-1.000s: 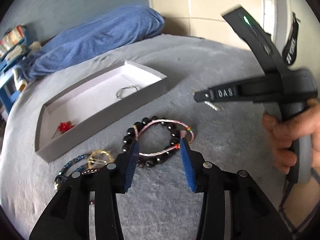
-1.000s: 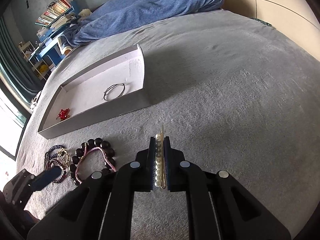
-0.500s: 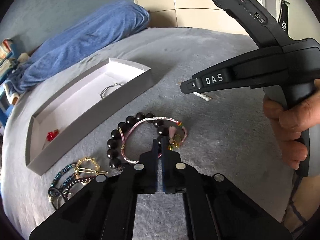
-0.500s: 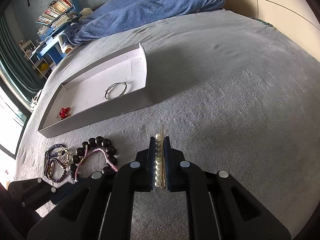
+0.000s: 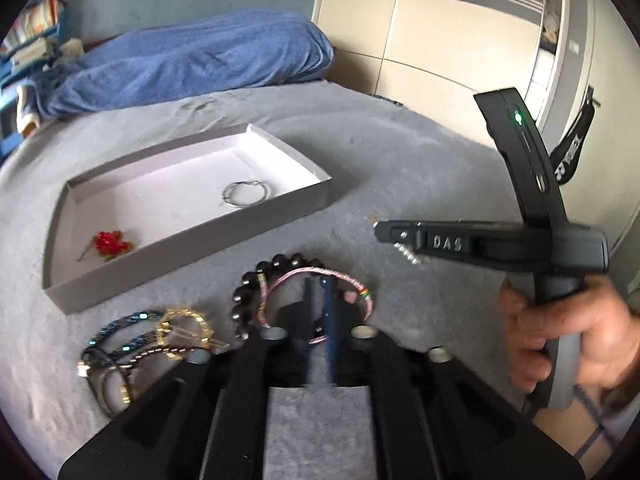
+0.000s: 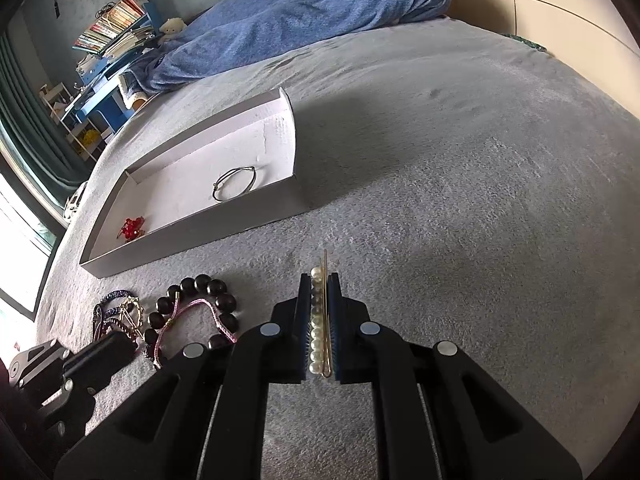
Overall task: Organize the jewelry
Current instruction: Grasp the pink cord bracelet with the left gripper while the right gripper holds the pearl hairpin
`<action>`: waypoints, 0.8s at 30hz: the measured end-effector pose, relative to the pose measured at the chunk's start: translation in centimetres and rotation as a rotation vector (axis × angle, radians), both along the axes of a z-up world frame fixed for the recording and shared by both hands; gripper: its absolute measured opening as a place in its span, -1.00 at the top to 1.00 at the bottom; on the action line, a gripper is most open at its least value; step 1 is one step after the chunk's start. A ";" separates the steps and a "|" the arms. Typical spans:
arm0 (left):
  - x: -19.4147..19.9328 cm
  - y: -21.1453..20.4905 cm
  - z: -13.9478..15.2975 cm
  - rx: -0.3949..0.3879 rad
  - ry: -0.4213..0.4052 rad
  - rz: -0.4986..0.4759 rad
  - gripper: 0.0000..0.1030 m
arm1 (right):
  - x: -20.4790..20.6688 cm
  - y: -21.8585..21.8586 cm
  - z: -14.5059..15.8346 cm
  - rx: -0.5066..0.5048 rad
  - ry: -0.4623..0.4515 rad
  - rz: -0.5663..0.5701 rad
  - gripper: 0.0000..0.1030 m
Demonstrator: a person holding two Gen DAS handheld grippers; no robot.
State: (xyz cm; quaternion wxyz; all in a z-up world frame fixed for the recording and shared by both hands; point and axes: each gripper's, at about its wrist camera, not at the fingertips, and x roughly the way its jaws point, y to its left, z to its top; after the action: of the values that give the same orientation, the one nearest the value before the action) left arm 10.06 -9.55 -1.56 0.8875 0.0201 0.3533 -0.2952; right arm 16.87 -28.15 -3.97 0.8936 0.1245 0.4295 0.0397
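My left gripper (image 5: 320, 284) hovers over a pink cord bracelet (image 5: 296, 274) that lies across a black bead bracelet (image 5: 244, 296). Its jaws are opening, a narrow gap apart. A bit of pink cord shows in the gap, with no pad seen pressing on it. My right gripper (image 6: 320, 280) is shut on a pearl hair clip (image 6: 316, 328) just above the grey bedspread. A white tray (image 5: 200, 240) holds a silver bangle (image 5: 245, 194) and a red beaded piece (image 5: 108, 244). The right gripper (image 5: 382, 232) sits to the right of the bracelets.
A tangle of blue, gold and dark bracelets (image 5: 152, 336) lies left of the bead bracelet. A blue blanket (image 5: 192, 64) is heaped at the head of the bed. A bookshelf (image 6: 116, 24) stands beyond it, with wardrobe doors at the right. A hand (image 5: 560, 340) grips the right tool.
My left gripper went from wide open to shut over the pink bracelet, and now its jaws have parted a little as it drew back. The right gripper kept still with the pearl clip.
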 end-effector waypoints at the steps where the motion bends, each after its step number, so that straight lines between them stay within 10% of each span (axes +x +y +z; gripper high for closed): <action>1: 0.1 -0.2 -0.2 -0.001 0.006 0.011 0.27 | 0.0 0.0 0.0 0.000 0.000 0.000 0.84; 14: 3.3 -3.3 -2.2 -0.032 0.173 0.053 0.14 | 0.1 0.1 -0.2 0.003 0.003 0.001 0.84; 24: 4.8 -3.2 -3.0 -0.053 0.208 0.114 0.76 | 0.2 0.2 -0.2 0.006 0.004 0.003 0.84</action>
State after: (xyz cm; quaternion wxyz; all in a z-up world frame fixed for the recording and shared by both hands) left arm 14.87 -12.72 -4.57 0.8617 -0.0544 0.4360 -0.2539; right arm 17.04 -27.99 -4.14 0.8923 0.1266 0.4313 0.0418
